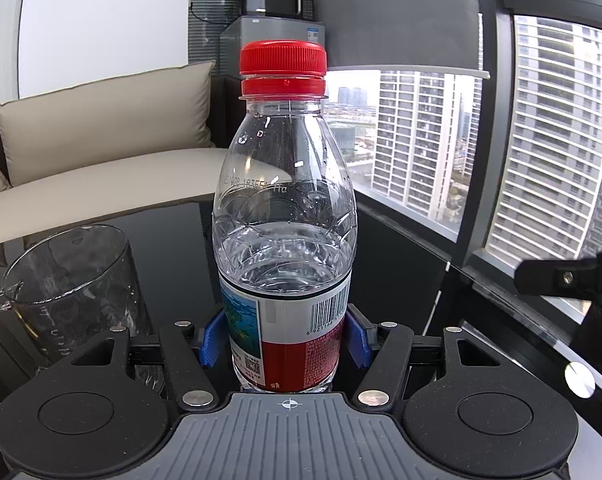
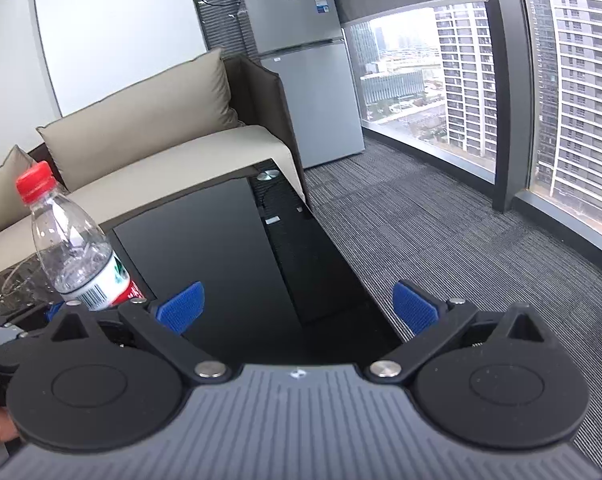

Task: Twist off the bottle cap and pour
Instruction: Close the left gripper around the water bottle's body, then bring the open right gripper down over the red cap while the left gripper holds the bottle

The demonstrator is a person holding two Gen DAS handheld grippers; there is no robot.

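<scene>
The left tongs (image 1: 285, 344) pinch the bottle (image 1: 285, 216) low on its label, one blue pad (image 1: 211, 342) pressed to each side, and the bottle stands upright right in front of the left wrist camera. The red cap (image 1: 283, 58) sits on the neck, with its red ring just under it. Water fills the bottle to about the top of the label; the shoulder above is clear, with droplets on the inside.

Just to the left of the bottle stands a clear glass cup (image 1: 67, 292) on the black bench (image 1: 173, 224), near the bottle but not touching it as far as this view shows. It looks dry inside.

Over to the right wrist view: the right tongs (image 2: 297, 306) are spread wide, blue pads (image 2: 181, 306) well apart with only the glossy bench (image 2: 229, 248) between them. They hold nothing. The bottle (image 2: 75, 256) shows at the left edge of this view, leaning in the fisheye, red cap (image 2: 35, 182) on, well off to the side of the right tongs. A dark part of the right tongs (image 1: 565, 278) pokes in at the right edge of the left view.

Behind it all: a beige sofa (image 2: 149, 140), a grey fridge (image 2: 309, 80), and tall windows (image 1: 549, 140) with tower blocks outside.
</scene>
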